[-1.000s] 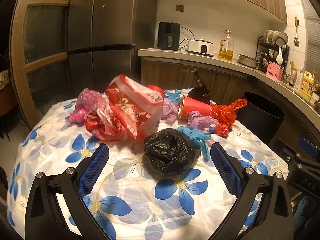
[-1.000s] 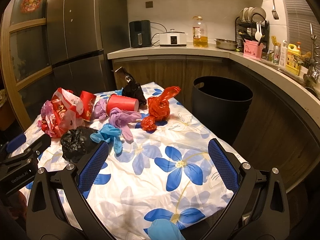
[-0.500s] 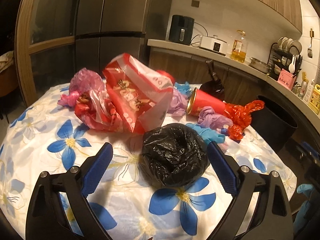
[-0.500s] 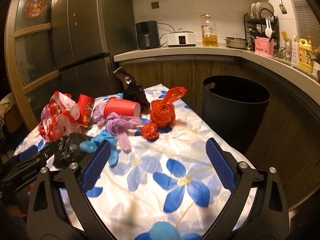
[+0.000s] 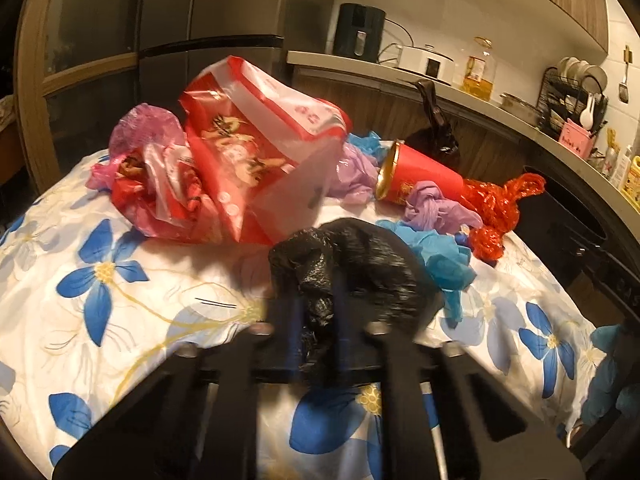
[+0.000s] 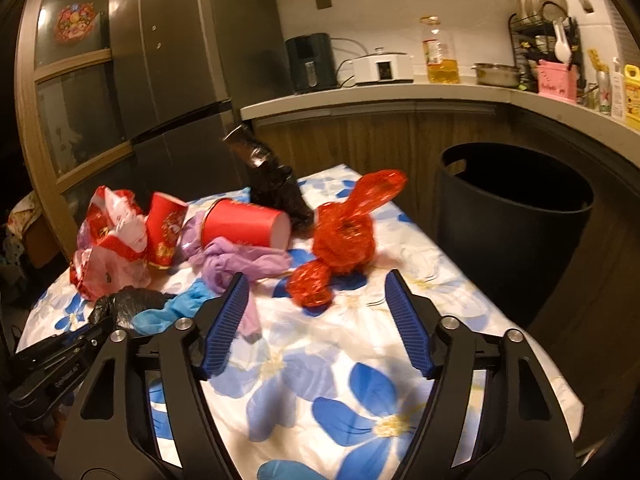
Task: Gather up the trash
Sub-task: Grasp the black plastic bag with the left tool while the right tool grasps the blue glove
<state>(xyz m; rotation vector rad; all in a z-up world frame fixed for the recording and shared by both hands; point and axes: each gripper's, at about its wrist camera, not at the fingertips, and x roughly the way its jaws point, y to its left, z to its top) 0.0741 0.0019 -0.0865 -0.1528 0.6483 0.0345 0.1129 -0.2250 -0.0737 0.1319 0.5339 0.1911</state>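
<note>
My left gripper [image 5: 316, 312] is shut on a crumpled black plastic bag [image 5: 352, 256] lying on the flowered tablecloth; the fingers are blurred by motion. It also shows at the left of the right wrist view [image 6: 128, 306]. My right gripper [image 6: 316, 308] is open and empty, its blue pads on either side of a small red knotted bag [image 6: 310, 282] just ahead. Behind that is a bigger red bag [image 6: 346, 240], a red paper cup on its side [image 6: 244, 222], a purple glove [image 6: 236, 262] and a blue glove [image 6: 180, 310].
A black trash bin [image 6: 516, 216] stands beside the table's right edge. A red-and-white snack bag [image 5: 256, 152], a pink bag [image 5: 148, 136] and a dark bag [image 6: 276, 184] lie at the back. A fridge [image 6: 192, 64] and a counter [image 6: 400, 94] stand behind.
My left gripper has moved onto the black bag and closed on it. My right gripper has moved forward towards the red bags and narrowed a little, still open.
</note>
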